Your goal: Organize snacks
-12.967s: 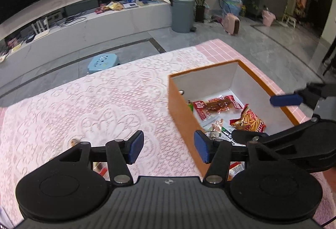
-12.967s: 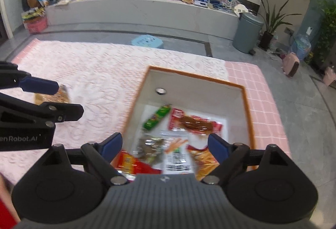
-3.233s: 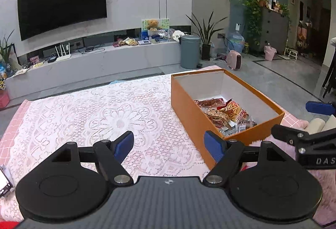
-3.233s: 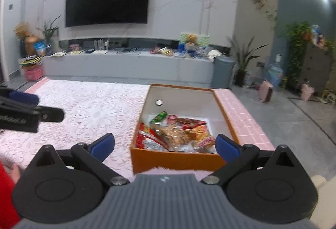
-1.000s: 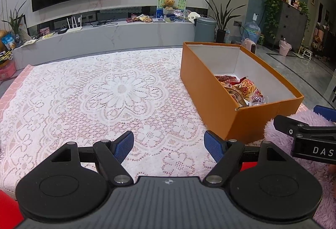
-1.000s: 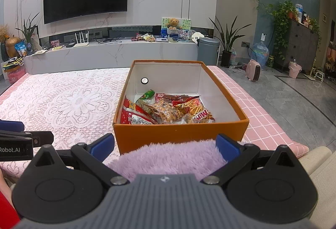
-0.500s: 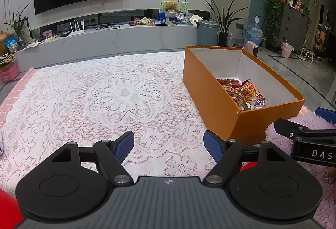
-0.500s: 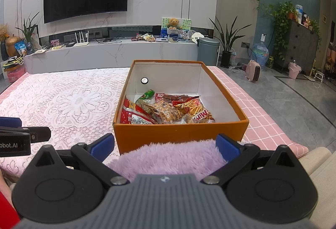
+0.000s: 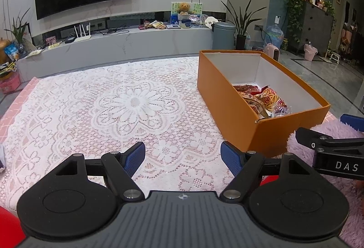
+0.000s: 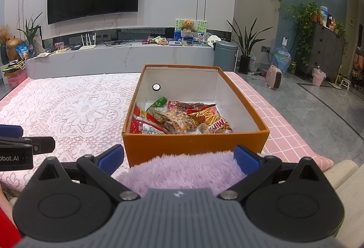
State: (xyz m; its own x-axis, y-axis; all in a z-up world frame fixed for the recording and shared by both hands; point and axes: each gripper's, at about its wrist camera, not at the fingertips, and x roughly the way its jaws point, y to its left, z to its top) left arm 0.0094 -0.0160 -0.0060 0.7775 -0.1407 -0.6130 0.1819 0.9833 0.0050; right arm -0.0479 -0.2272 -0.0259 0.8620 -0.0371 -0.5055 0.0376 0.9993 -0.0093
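Observation:
An orange box (image 10: 195,141) (image 9: 229,109) with a white inside stands on the lace-covered table. Several snack packets (image 10: 179,119) (image 9: 261,98) lie piled in its near half. My right gripper (image 10: 179,157) hangs open just in front of the box's near wall, over a purple fluffy cushion (image 10: 182,171), with nothing between its fingers. My left gripper (image 9: 183,154) is open too, low over the bare lace cloth (image 9: 134,107) to the left of the box. In the left wrist view the right gripper's finger shows at the right edge.
The pink table edge (image 10: 284,127) runs right of the box. Beyond the table are a grey bin (image 10: 225,52), potted plants, a long TV bench (image 10: 127,54) with clutter and a wall-mounted TV. The purple cushion (image 9: 336,132) lies at the table's near right corner.
Over the last second both grippers stayed nearly still; the left wrist view drifted slightly back and up. Earlier, both grippers were above the box and have since pulled back toward the near edge.

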